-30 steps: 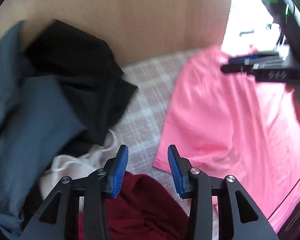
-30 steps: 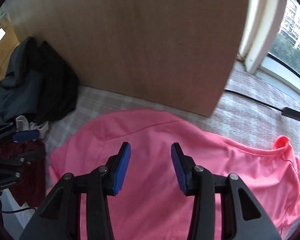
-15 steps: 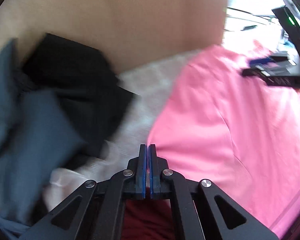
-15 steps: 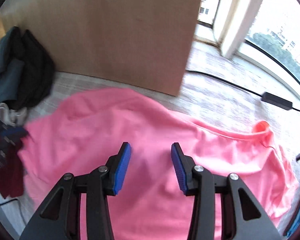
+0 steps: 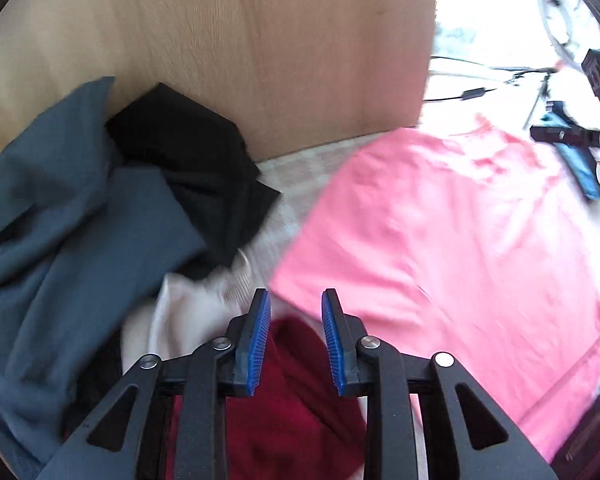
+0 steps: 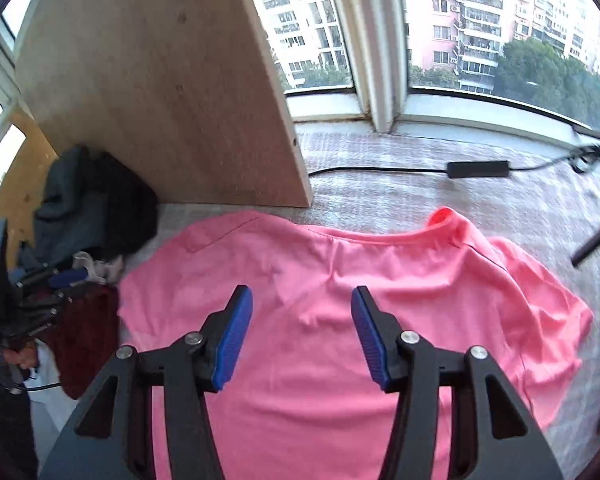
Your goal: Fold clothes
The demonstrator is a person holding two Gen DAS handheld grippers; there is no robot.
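Left gripper and right gripper angled downward, jaws just opening, empty.

You had five garments: one pink shirt, one grey-blue, one black, one white, one maroon. Two grippers: left gripper, right gripper. One wooden board.

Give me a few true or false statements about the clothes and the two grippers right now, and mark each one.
1. The pink shirt lies spread flat. True.
2. The right gripper clamps the shirt. False: its jaws are open, nothing between them.
3. A black garment sits in the pile by the wooden board. True.
4. The left gripper is shut. False: its jaws have just been opening, empty.
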